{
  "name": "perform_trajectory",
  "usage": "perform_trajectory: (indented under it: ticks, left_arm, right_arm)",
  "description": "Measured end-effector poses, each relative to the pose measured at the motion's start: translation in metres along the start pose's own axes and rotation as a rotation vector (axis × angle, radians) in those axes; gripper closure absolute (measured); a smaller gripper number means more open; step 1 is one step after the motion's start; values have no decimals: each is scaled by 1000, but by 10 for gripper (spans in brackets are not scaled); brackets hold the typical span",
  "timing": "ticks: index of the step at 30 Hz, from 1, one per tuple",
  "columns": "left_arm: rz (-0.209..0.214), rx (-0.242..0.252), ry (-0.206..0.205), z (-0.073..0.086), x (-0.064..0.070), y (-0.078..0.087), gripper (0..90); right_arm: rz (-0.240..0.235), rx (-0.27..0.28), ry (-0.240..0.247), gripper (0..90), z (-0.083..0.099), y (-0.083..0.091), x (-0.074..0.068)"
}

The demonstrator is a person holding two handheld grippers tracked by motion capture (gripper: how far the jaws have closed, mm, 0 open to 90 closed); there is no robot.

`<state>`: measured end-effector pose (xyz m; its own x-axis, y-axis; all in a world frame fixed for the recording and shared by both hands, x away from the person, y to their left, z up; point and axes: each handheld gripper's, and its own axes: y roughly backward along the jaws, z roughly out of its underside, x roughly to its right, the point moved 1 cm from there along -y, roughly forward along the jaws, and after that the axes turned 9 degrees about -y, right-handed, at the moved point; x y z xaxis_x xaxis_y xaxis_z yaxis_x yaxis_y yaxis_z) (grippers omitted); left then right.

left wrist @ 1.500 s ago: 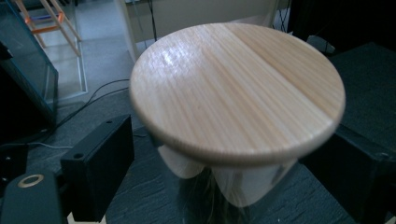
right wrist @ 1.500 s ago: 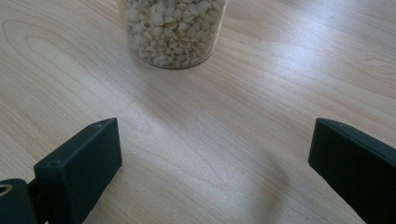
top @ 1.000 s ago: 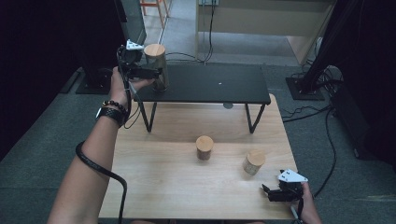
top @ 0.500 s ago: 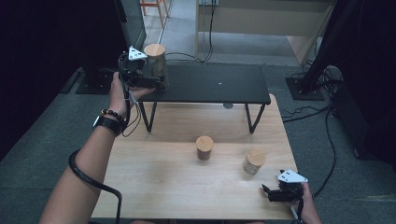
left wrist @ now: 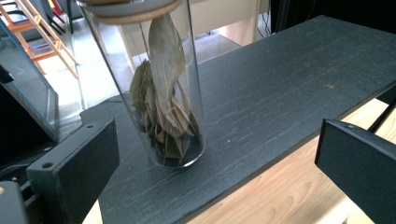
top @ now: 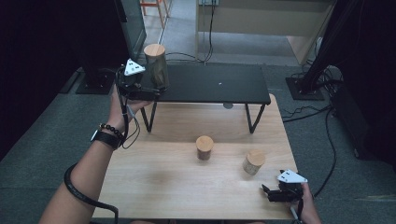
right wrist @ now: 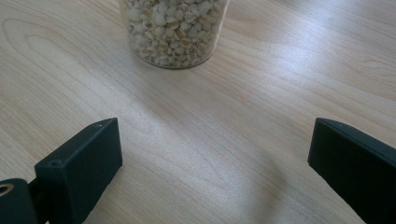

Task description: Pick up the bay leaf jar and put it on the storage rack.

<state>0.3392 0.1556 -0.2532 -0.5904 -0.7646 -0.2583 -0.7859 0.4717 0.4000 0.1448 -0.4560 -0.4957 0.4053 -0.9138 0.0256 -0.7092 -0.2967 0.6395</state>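
A tall clear jar of dried leaves (top: 156,65) with a wooden lid stands upright on the left end of a black raised shelf (top: 215,84). My left gripper (top: 148,91) is open at the shelf's near edge, just in front of that jar. In the left gripper view the jar of leaves (left wrist: 163,98) stands between the wide-apart jaws of my left gripper (left wrist: 217,163), touching neither. My right gripper (top: 269,192) is open low over the table's front right. A jar of pale grains (right wrist: 173,30) stands ahead of my right gripper (right wrist: 210,158).
On the wooden table (top: 163,186) stand a short brown-lidded jar (top: 204,147) at the centre and the jar of grains (top: 254,162) to its right. The shelf's thin legs (top: 252,119) rest on the table's far half. Cables (top: 308,112) lie on the floor at right.
My left gripper has drawn back and down from the tall jar toward the shelf's near edge; the jar stays standing on the shelf. The right gripper has not moved.
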Motion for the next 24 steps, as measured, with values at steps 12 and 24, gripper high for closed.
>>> perform_trajectory:
  ticks: [12,24]
  left_arm:
    - [-8,-3,-9,25,10,10,0]
    - [-16,21,6,49,19,19,0]
  right_arm:
    - [2,-2,2,25,0,0,-1]
    - [5,-6,9,26,-1,-1,-1]
